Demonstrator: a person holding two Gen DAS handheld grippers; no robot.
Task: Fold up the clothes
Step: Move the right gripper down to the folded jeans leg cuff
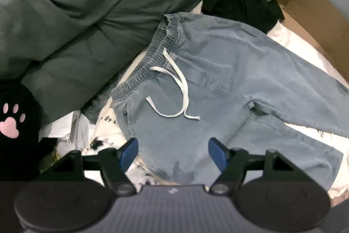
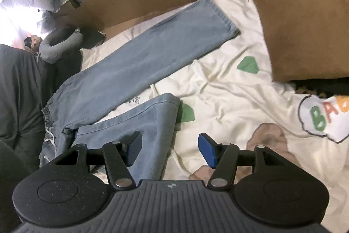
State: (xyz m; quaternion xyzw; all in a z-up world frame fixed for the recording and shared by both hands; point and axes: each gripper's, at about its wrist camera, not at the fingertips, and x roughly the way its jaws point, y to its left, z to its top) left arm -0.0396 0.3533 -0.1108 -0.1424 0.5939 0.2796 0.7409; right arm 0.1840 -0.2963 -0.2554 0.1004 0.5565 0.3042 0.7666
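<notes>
Garment: light blue denim trousers [image 2: 135, 62] lie flat on a cream printed bedsheet [image 2: 229, 88], legs splayed apart, the nearer leg doubled back on itself.
Waist: elastic waistband [image 1: 150, 58] with a loose white drawstring [image 1: 176, 88].
Left gripper [image 1: 173, 152]: jaws spread, empty, above the hip area.
Right gripper [image 2: 169, 149]: jaws spread, empty, over the nearer leg's edge.
Progress: judged barely begun; no proper fold made, all folds remain.

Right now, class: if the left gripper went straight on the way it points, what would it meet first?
Most likely the light blue jeans: the open left gripper points down at their upper part, below the white drawstring. Depth is unclear.
</notes>
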